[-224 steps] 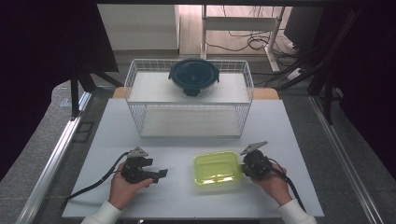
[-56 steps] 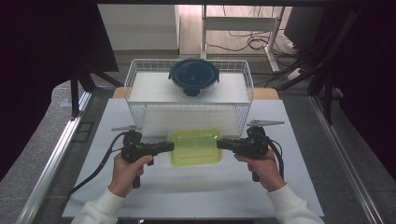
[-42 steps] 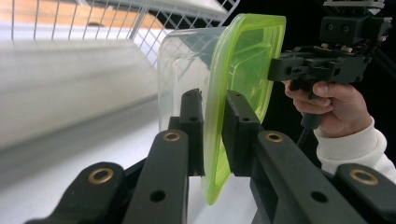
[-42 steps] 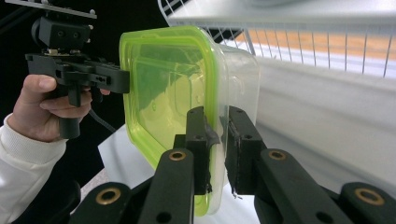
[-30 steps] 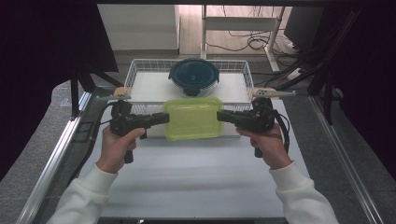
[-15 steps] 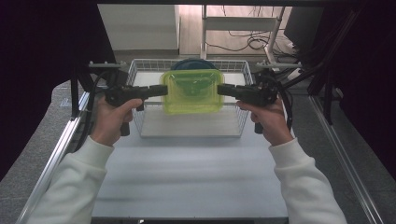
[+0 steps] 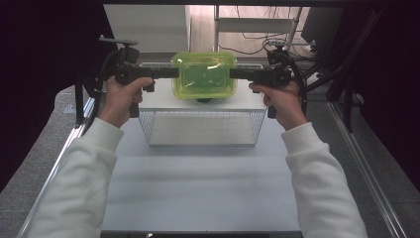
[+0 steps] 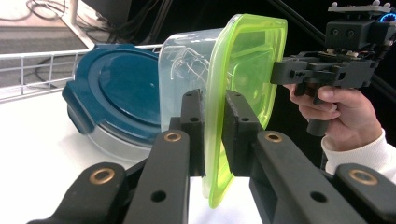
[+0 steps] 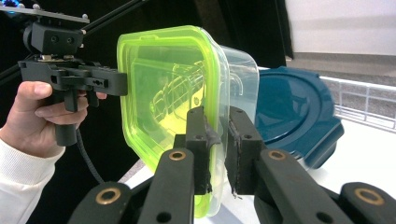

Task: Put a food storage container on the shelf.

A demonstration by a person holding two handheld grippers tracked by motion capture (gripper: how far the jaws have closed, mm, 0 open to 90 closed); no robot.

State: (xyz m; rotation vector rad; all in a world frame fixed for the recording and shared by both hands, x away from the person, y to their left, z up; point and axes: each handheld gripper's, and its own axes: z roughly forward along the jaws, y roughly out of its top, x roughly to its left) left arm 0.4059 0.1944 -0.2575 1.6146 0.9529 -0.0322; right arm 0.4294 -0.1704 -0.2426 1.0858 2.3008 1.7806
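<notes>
A clear plastic container with a lime-green lid (image 7: 204, 74) hangs in the air over the white wire basket (image 7: 200, 130), tipped so the lid faces me. My left gripper (image 7: 175, 73) is shut on its left rim and my right gripper (image 7: 233, 74) on its right rim. In the left gripper view the left gripper (image 8: 212, 100) pinches the green lid's edge (image 8: 243, 84). In the right gripper view the right gripper (image 9: 217, 116) clamps the opposite rim of the container (image 9: 168, 93). A blue-lidded container (image 8: 112, 93) sits in the basket just behind it.
The basket stands at the far middle of the white table (image 7: 198, 183). The blue-lidded container (image 9: 289, 112) takes up the basket's back part. Dark stands and cables (image 7: 346, 74) flank the table on both sides.
Both grippers have carried the green-lidded container up and away from me, from in front of the basket to above it. The grip on both rims has held.
</notes>
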